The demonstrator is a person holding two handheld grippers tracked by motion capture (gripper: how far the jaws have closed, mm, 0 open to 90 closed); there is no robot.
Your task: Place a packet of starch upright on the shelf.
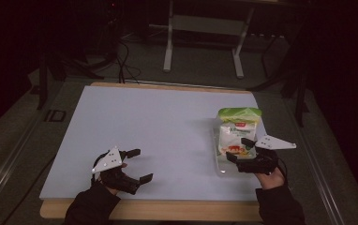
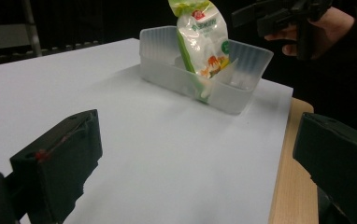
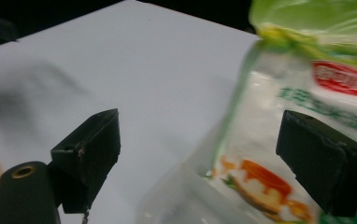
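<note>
With my right gripper (image 1: 241, 149) spread wide and empty at the 6 o'clock end of the clear tray (image 1: 216, 140), where the snack bag (image 1: 237, 132) leans, I should withdraw straight without snagging it, my left gripper (image 1: 137, 165) idling open.

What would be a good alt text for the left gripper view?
A green-and-white snack bag stands in a clear plastic tray on a white table. The left gripper shows open black jaws in front; the right gripper hovers beside the bag.
</note>
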